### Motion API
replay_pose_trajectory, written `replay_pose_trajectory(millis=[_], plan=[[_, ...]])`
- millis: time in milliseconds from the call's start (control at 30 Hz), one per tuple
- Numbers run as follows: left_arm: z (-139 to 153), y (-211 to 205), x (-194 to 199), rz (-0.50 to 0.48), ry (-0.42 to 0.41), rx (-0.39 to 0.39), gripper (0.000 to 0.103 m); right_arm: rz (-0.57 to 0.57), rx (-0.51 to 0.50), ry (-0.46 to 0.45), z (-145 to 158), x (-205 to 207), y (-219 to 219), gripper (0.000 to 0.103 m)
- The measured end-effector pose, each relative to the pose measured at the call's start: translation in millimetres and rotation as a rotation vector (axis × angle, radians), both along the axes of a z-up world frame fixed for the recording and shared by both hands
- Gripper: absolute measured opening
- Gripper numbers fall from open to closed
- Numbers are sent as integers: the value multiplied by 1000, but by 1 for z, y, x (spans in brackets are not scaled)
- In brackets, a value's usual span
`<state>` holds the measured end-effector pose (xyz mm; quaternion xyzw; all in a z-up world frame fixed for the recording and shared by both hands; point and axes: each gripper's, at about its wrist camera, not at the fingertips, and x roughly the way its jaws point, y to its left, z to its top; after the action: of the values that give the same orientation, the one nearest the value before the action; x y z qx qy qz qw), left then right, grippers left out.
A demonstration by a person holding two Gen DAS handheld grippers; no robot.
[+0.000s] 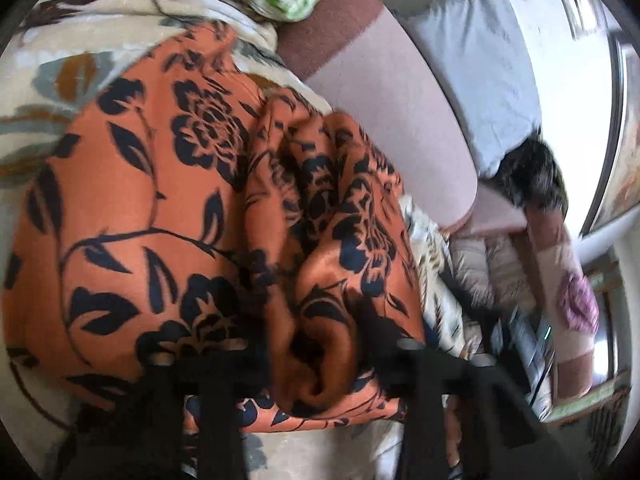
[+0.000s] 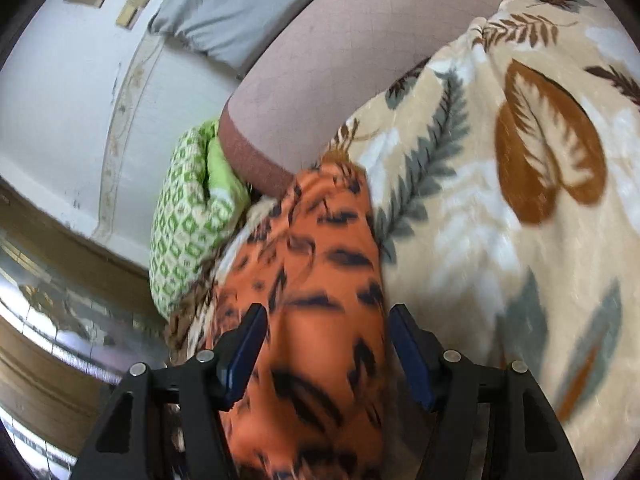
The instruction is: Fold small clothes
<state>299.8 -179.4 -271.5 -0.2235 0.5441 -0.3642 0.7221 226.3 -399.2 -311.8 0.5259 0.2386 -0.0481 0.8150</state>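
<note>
While the orange satin garment with a black flower print (image 1: 160,208) lies across the cream fleece blanket with brown and grey leaves (image 2: 520,160), both claws are right on it. Left gripper (image 1: 316,360) sits low at six o'clock in its own view, jaws drawn in around a bunched fold of that orange cloth, clenched on it. Over to the right wrist view: right gripper (image 2: 328,356), also at six o'clock, jaws spread, blue pads (image 2: 248,352) standing clear on either side of the blurred orange fabric, so released. Green-and-white patterned cloth (image 2: 188,224) sits at nine o'clock, with a pale pink mattress edge (image 2: 360,60) at twelve.
</note>
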Motion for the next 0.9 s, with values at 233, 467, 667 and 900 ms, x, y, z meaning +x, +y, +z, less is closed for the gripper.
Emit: replay_pose_trajectory(millis=[233,467,667,900], plan=[[21,7,-5,15,-79,-35,17,110,-78,146,4,45,15,39],[75,57,-9,51,-239,-93,16,208,-53,45,45,54,57,39],[14,89,18,109,-52,160,18,321,-281,213,44,90,124,40],[35,109,22,148,-71,161,23,321,-271,102,82,95,114,40]])
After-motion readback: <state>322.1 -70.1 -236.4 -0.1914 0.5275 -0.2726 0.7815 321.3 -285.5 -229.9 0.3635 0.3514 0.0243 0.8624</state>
